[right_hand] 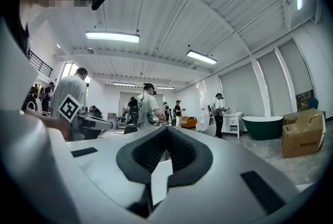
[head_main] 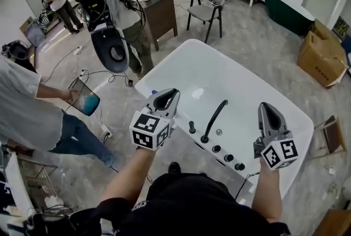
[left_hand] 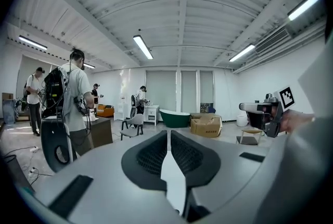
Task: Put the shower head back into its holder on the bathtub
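The white bathtub (head_main: 189,73) lies below me in the head view. On its near rim stand a curved black spout (head_main: 214,118), a short black upright piece (head_main: 192,127) that may be the shower head, and three black knobs (head_main: 228,157). My left gripper (head_main: 167,96) hovers over the rim left of the spout, and my right gripper (head_main: 265,107) hovers to the right of it. Both point away from me across the room. In the left gripper view the left gripper (left_hand: 169,134) is shut and empty. The right gripper (right_hand: 165,132) is also shut with nothing in it.
A grey chair (head_main: 207,9) and a brown desk (head_main: 159,12) stand beyond the tub. A cardboard box (head_main: 322,56) and a dark green tub (head_main: 288,7) sit at the far right. Several people stand at the left, one holding a tablet (head_main: 85,100). Cables lie on the floor.
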`<state>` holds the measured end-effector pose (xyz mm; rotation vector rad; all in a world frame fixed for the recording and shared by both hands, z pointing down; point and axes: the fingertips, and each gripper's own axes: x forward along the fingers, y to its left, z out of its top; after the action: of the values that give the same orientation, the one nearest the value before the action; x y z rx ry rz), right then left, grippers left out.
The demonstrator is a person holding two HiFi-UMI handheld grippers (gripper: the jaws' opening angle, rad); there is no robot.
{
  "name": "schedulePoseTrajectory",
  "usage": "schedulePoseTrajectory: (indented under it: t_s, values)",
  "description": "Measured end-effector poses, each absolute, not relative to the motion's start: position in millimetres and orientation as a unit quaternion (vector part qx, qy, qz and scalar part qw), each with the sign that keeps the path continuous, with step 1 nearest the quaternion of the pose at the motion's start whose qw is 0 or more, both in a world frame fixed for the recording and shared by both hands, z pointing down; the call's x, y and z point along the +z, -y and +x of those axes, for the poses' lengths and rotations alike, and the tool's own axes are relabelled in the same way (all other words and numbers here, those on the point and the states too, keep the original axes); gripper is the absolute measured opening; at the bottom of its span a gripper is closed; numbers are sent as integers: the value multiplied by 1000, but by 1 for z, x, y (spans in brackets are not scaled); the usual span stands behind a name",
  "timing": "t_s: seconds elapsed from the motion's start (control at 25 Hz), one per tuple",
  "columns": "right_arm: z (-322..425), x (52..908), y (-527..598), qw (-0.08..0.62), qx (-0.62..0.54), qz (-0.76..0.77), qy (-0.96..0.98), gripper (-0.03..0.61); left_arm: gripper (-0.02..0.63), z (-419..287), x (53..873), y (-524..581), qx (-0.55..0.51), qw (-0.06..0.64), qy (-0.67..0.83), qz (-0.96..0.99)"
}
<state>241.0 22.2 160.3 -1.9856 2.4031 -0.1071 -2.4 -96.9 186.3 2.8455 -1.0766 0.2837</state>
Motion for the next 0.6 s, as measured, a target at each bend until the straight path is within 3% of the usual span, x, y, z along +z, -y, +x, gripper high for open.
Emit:
schedulePoseTrajectory:
  t_s: [0.6]
  values:
    - [165, 173, 9, -5, -7, -601, -799, 11, 21, -84, 219, 120, 76, 80, 406, 907]
